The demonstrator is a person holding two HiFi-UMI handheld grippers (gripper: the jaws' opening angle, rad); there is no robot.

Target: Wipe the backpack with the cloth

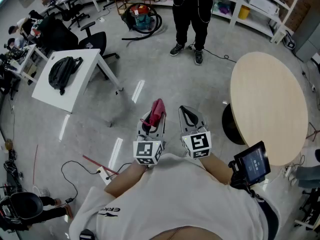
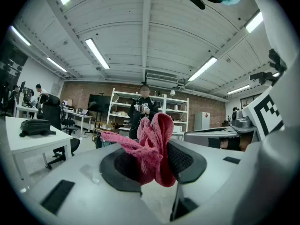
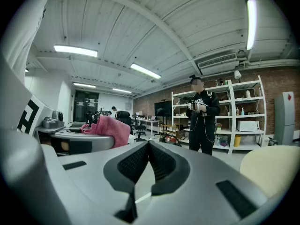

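While I hold both claws out in front of me above the grey floor (image 1: 150, 69), my left gripper (image 1: 154, 118) is clenched on the red cloth (image 1: 158, 108), whose folds bunch up above the pads. My right gripper (image 1: 186, 111), just beside it, has its jaws pressed together with nothing between them. The black backpack (image 1: 64, 72) lies on the white table (image 1: 88, 64), well apart from both claws, off to my left. A person in black (image 1: 193, 14) stands ahead.
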